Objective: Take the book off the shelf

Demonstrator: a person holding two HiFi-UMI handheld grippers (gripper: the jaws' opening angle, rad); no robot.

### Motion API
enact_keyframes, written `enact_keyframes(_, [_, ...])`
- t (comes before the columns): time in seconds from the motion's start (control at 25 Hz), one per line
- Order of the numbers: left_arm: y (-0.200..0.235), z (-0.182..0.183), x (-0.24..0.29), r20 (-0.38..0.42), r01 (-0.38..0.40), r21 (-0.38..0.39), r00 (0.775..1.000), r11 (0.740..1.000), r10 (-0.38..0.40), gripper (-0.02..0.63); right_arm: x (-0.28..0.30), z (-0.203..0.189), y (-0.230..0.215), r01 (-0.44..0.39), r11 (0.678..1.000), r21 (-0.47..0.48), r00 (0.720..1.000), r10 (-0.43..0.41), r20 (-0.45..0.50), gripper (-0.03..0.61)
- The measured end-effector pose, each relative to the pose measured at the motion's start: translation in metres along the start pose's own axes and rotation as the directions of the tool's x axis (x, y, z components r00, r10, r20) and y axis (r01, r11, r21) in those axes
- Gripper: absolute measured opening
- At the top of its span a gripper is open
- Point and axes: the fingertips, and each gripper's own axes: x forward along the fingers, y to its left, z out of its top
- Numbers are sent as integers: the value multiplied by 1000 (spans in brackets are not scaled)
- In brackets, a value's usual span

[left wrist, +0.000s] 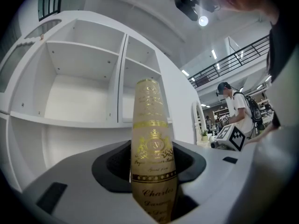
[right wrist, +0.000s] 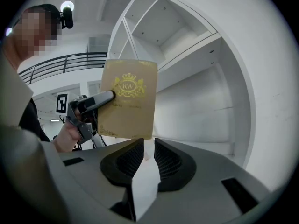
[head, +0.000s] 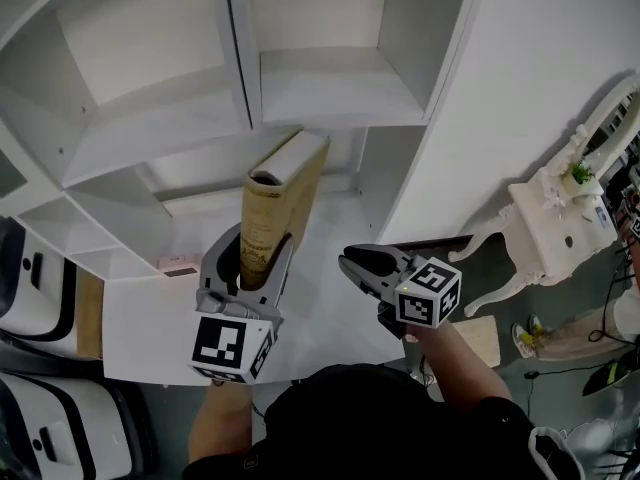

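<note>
While the left gripper [head: 262, 246] sits close in front of the person, its jaws are clamped on the lower spine of the book [head: 283, 193], one jaw on each cover. The left gripper view shows the gilt spine [left wrist: 152, 148] wedged upright between the two dark pads. Just to its right, the right gripper [head: 365, 263] hangs free of the book. Its jaws stand only narrowly apart, and nothing but white surface shows through the slit between them [right wrist: 148, 146].

From the right gripper view, the tan book [right wrist: 127, 99] appears in the air, cover facing out, with the left gripper's jaw [right wrist: 100, 98] pinching its edge and a hand [right wrist: 65, 134] behind. No part of the book seems to touch a board or a divider there. In the head view it stands tilted slightly above the white ledge [head: 150, 328], near the front of the open compartments.

Beyond it, the white shelf [head: 330, 88] shows no other books in the compartments in view.

Judging by this, the grasp and the lift are done and the book is out of its compartment. What appears left is to carry it fully clear of the ledge, and perhaps set it down somewhere, which the right gripper could steady.
</note>
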Motion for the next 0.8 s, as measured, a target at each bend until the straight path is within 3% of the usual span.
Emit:
enact_keyframes(0.32, [-12, 56, 11, 69, -76, -4, 995, 997, 76, 216, -8, 18, -17, -106, 994, -39, 994, 106, -5, 81])
enact_keyframes(0.8, [-15, 137, 42, 129, -141, 12, 982, 990, 138, 216, -25, 26, -50, -172, 985, -5, 985, 172, 16, 75])
